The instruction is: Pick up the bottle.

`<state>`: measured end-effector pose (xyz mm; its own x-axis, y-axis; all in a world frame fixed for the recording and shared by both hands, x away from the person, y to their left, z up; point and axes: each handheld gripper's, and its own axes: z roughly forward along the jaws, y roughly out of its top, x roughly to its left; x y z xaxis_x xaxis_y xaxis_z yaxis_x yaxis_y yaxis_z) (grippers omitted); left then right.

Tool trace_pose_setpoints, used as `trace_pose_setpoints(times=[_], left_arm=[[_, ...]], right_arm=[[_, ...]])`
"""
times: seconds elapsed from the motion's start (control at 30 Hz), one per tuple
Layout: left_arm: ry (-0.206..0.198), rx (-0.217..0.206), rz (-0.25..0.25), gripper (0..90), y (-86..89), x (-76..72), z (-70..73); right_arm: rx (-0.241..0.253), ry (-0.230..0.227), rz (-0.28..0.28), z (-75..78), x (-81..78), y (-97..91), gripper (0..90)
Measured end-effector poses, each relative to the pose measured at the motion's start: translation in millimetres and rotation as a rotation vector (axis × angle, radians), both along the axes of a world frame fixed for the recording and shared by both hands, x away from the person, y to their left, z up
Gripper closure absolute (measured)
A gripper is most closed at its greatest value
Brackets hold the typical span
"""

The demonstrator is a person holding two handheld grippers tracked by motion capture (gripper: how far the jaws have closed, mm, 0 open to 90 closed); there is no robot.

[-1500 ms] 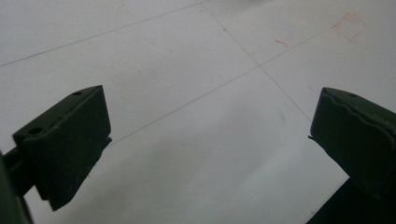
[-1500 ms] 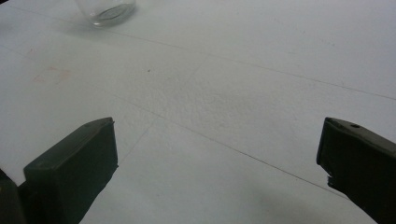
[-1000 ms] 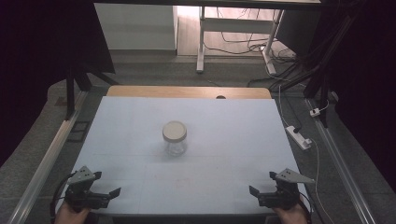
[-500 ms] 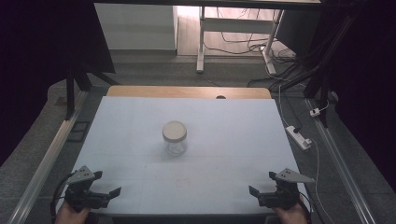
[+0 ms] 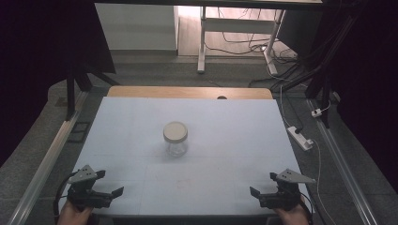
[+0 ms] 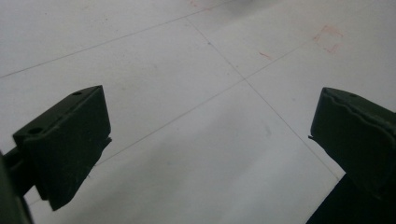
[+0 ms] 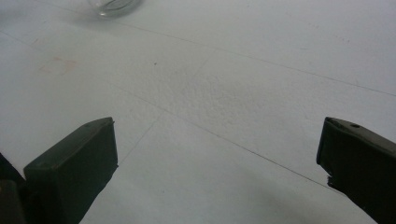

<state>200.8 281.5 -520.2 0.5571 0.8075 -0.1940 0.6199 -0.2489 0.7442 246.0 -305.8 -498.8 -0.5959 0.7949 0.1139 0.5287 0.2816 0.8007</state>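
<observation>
Standing upright near the middle of the bench (image 5: 141, 117), slightly toward its far edge, a clear glass jar (image 5: 175, 139) with a pale round lid (image 5: 175, 131) seated on top is the nearest thing to either tool and so the likely object of the work. Its lower rim appears at the top edge of the right gripper view (image 7: 113, 6). Nothing touches the jar; it is well apart from both tools. The left tongs (image 5: 112, 192) rest at the near left corner of the bench, held in the person's left hand (image 5: 72, 213); their jaws stand wide apart with bare white surface between them, as the left gripper view confirms (image 6: 210, 135). The right tongs (image 5: 257, 193) sit at the near right corner, held in the right hand (image 5: 293, 215), likewise spread and holding nothing (image 7: 217, 149). Faint seam lines and a small reddish mark (image 6: 329, 39) cross the bench covering.

Judged from this layout, the work stands at its opening step: no approach has begun and the lid is on. The next move probably calls for one pair of tongs to travel toward the middle of the bench and close around the glass body to steady it, while the other comes over the lid; the smooth round glass may slip under a shallow grip.
</observation>
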Motion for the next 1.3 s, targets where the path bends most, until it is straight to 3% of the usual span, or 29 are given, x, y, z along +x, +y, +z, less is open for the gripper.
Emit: trace_pose_setpoints(times=[0.17,0.33,0.57,0.67,0.73,0.9,1.07,1.3], left_arm=[[-0.011,-0.002,-0.008,0.0,-1.2,2.1,1.0],[-0.037,-0.006,-0.046,0.0,-3.8,10.0,3.3],[-0.035,0.012,-0.132,0.0,-12.2,21.8,-1.8],[-0.076,0.003,-0.159,0.0,-14.5,23.1,-3.7],[-0.078,-0.005,-0.166,0.0,-14.7,24.8,-4.2],[-0.062,-0.026,-0.162,0.0,-14.8,30.6,-6.3],[-0.073,-0.048,-0.129,0.0,-17.1,35.6,-4.0],[-0.095,-0.022,-0.106,0.0,-28.9,47.5,0.6]], right_arm=[[-0.002,0.002,0.005,-0.1,0.2,0.4,0.0],[-0.002,0.008,0.005,-0.4,0.9,0.7,0.0],[0.003,0.013,0.003,-0.5,1.3,0.2,0.0],[0.0,0.012,0.002,-0.5,1.4,0.4,0.0],[-0.001,0.011,0.003,-0.5,1.5,0.4,0.0],[-0.005,0.012,0.004,-0.5,1.5,1.0,0.0],[-0.008,0.013,0.005,-0.6,1.6,1.4,0.0],[-0.012,0.013,0.008,-0.7,1.7,1.9,0.0]])
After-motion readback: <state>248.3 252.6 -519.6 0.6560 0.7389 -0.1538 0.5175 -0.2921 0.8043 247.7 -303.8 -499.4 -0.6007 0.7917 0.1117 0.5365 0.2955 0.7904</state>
